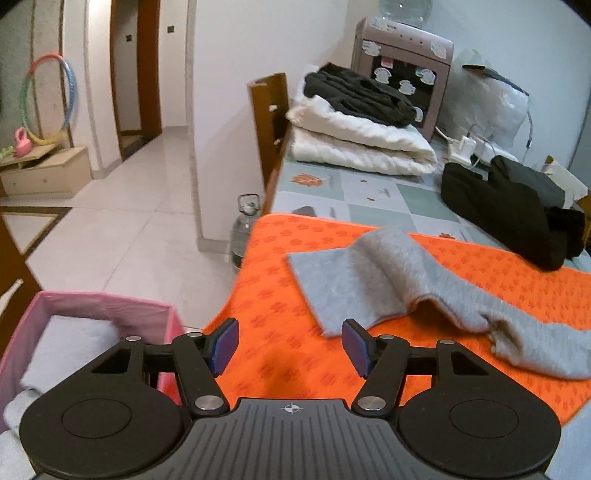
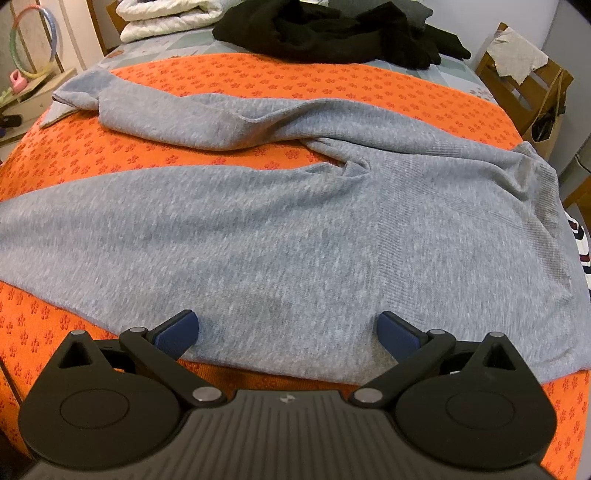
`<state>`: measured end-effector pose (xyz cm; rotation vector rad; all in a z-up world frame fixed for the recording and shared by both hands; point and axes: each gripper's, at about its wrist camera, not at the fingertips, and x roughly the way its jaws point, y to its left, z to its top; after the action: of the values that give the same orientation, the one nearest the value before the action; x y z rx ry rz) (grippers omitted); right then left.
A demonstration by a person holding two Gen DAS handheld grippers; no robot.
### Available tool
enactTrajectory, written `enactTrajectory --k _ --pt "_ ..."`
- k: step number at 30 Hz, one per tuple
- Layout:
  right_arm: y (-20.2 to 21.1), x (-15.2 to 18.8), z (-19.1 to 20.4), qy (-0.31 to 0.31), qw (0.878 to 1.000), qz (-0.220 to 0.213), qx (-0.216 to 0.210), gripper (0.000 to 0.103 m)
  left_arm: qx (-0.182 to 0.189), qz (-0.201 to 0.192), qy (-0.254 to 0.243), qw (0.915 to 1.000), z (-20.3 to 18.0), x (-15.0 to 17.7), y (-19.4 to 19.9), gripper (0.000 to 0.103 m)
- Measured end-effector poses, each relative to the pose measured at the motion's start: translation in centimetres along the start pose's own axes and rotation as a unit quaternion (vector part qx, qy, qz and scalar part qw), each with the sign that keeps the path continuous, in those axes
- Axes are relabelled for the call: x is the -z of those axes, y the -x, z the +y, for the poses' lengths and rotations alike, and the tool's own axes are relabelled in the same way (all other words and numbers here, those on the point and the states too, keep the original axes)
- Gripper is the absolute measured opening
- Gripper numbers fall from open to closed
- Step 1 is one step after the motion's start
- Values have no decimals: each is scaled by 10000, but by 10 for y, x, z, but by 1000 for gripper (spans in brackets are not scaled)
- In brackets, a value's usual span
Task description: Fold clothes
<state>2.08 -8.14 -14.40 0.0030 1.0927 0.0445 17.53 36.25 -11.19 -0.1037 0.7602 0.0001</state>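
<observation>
Both grippers, left (image 1: 290, 347) & right (image 2: 288, 332), agape over grey garment (image 2: 295, 236).

Where things lie on the table

The sweater (image 2: 280, 236) lies spread on the mat (image 2: 236, 77), which lies on the table (image 1: 369, 195). Behind the mat sits a pile of clothes (image 2: 332, 33), and further back a folded quilt (image 1: 362, 144) with more clothes (image 1: 362, 94) on top. Left of the table a box (image 1: 92, 314) stands on the floor (image 1: 122, 229), with a bottle (image 1: 245, 225) near the table's edge.
</observation>
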Motion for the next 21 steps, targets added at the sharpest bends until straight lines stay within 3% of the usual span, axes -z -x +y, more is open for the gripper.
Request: enactTrajectory --k 4,10,13,15,17,21 --pt "0 1 0 -15 10000 -28 5 103 13 110 92 9999 -11 -14 -29 56" --pt "0 0 0 -56 10000 -31 24 103 -126 321 145 9993 -27 -22 -61 56" --pt "0 -1 -1 -79 10000 -32 35 103 -313 205 102 9992 -34 -17 -65 56" --pt "0 -1 -1 -87 9999 -36 40 103 -391 128 15 9992 -38 -15 -64 42" --pt "-1 -1 0 -95 9999 -40 45 103 -421 44 -16 9991 -39 -14 -62 12" --pt "-1 -2 0 -86 10000 -4 41 103 -251 -166 124 9995 -32 -21 -49 9"
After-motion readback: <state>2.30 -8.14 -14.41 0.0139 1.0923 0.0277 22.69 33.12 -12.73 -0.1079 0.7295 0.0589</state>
